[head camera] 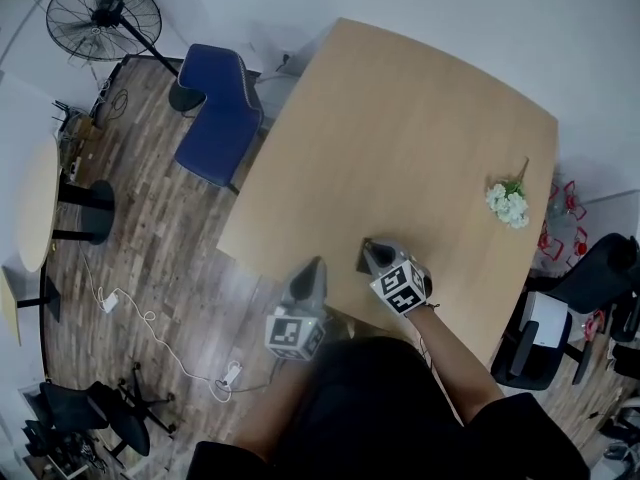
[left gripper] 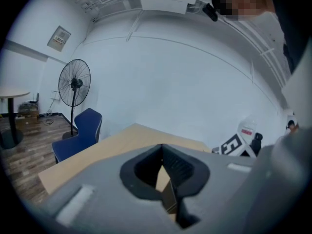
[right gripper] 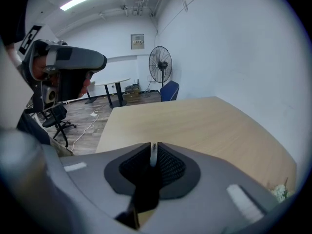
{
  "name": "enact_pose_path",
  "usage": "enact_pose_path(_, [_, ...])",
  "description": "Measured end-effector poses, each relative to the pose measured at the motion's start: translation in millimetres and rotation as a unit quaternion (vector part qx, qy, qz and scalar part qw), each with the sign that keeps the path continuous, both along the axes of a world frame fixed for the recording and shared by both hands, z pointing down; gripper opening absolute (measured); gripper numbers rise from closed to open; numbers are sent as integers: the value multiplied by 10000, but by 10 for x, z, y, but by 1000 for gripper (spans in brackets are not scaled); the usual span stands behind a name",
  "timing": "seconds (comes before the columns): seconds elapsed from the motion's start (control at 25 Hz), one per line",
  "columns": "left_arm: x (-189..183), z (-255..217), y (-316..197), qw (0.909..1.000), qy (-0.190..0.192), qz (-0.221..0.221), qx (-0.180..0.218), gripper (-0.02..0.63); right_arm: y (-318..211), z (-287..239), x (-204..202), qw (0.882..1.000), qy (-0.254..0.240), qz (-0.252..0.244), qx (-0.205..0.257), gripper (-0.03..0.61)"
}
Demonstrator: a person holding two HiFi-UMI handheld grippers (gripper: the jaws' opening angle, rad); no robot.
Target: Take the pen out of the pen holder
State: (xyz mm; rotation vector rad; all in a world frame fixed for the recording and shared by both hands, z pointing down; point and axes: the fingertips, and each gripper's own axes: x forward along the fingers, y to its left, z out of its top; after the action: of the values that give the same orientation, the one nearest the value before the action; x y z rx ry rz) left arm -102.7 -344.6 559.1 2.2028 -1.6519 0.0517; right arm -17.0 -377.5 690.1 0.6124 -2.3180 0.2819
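Observation:
A slim white pen (right gripper: 153, 156) stands clamped between the jaws of my right gripper (right gripper: 153, 150), its tip poking just past them. A dark shape (right gripper: 141, 194) fills the gap under the pen; I cannot tell whether it is the pen's body or the pen holder. In the head view my right gripper (head camera: 372, 253) rests on the near part of the wooden table (head camera: 400, 138), with a small dark object (head camera: 364, 259) at its tip. My left gripper (head camera: 312, 266) hovers at the table's near edge, left of the right one. Its jaws (left gripper: 162, 150) meet at the tips with nothing seen between them.
A small bunch of white flowers (head camera: 509, 203) lies near the table's right edge. A blue chair (head camera: 222, 113) stands at the far left corner, with a floor fan (head camera: 100, 16) behind it. A cable and power strip (head camera: 230, 373) lie on the wooden floor.

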Motion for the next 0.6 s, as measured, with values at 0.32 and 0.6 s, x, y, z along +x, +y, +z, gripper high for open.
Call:
enact_pose_path(0.32, [-216, -333, -77, 9979, -134, 506, 388, 3, 104, -528, 158, 9954, -250, 822, 426, 43])
enact_pose_path(0.6, [-213, -735, 51, 9940, 19, 928, 580, 3, 287, -1079, 358, 9801, -584, 1723, 796, 40])
